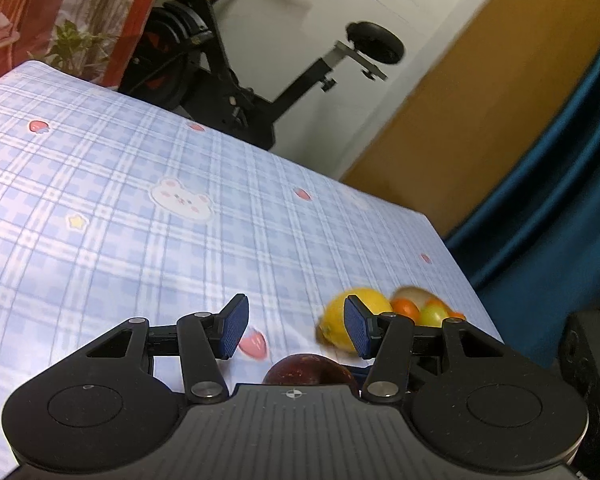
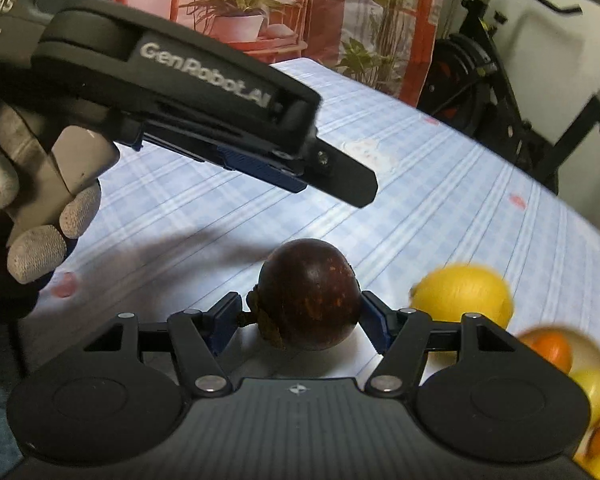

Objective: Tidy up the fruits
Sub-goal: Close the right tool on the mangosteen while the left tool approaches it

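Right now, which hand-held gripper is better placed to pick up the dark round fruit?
Right. The right hand-held gripper already brackets the dark round fruit; the left hand-held gripper hangs open with nothing between its fingers.

Dark maroon mangosteen (image 2: 309, 294) sits stem sideways on the checked cloth, yellow lemon (image 2: 462, 295) nearby

Left wrist view: low, close over blue checked tablecloth (image 1: 140, 200), facing black exercise bike (image 1: 236, 80) at 12 o'clock. Right wrist view: low, close. Shared: round dark purple mangosteen (image 2: 310, 294), yellow lemon (image 1: 358, 320), tablecloth, bike.
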Available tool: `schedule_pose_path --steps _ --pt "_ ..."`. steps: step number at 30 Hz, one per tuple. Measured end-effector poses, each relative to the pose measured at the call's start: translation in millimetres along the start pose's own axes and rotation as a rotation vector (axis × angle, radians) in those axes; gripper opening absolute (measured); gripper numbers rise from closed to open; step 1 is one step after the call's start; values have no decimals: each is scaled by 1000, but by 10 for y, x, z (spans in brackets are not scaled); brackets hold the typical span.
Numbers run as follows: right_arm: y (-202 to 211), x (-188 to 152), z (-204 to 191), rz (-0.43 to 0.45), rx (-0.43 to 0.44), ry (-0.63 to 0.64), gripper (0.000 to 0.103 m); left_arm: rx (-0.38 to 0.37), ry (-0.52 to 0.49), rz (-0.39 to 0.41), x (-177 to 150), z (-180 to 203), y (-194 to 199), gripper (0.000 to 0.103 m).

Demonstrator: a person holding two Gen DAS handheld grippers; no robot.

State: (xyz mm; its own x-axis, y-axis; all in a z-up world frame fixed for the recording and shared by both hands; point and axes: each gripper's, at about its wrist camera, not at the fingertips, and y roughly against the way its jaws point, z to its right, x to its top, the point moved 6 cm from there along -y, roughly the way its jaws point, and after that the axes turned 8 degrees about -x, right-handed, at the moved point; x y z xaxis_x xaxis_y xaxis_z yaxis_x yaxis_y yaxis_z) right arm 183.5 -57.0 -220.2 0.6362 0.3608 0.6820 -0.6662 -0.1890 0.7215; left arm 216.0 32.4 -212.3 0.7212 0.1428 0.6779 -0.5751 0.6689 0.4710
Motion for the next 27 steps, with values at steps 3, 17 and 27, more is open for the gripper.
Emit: schedule_pose_path --steps 3,17,27 --pt "103 -119 31 -12 46 -79 66 -19 -27 -28 -106 89 63 55" --pt "349 -266 382 49 29 -343 66 37 -119 -8 -367 249 297 55" --pt "473 -295 589 130 -19 -394 63 97 -172 33 -317 318 189 55"
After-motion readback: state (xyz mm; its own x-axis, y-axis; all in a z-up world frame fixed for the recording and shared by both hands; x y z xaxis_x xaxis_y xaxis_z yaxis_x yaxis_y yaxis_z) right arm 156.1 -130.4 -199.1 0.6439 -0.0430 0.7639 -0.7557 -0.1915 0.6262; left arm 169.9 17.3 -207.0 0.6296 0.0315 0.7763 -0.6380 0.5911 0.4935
